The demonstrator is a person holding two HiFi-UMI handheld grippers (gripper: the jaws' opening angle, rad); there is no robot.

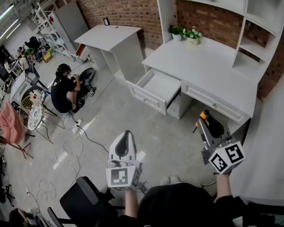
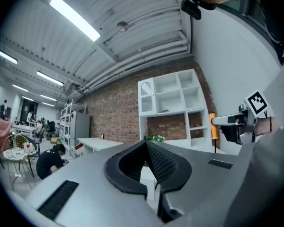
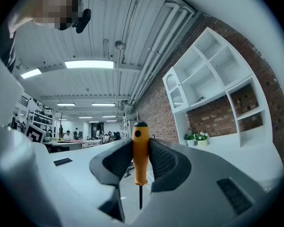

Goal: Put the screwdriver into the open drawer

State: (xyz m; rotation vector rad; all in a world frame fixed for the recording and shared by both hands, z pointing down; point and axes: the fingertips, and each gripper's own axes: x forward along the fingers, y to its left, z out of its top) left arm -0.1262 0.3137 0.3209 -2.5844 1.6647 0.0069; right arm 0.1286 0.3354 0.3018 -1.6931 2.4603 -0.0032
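Your left gripper [image 1: 127, 135] points level ahead of you, its fingers [image 2: 166, 163] closed together with nothing between them. Your right gripper [image 1: 206, 119] is held out farther forward on your right, about level, its fingers [image 3: 163, 161] clamped on the screwdriver [image 3: 140, 152], which stands upright.

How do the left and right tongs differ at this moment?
Left tongs are shut, pads together, empty; right tongs clamp the orange screwdriver by its handle, shaft hanging down. Left tongs hang over the floor; right tongs sit close to the desk. Both point forward, toward the desk.
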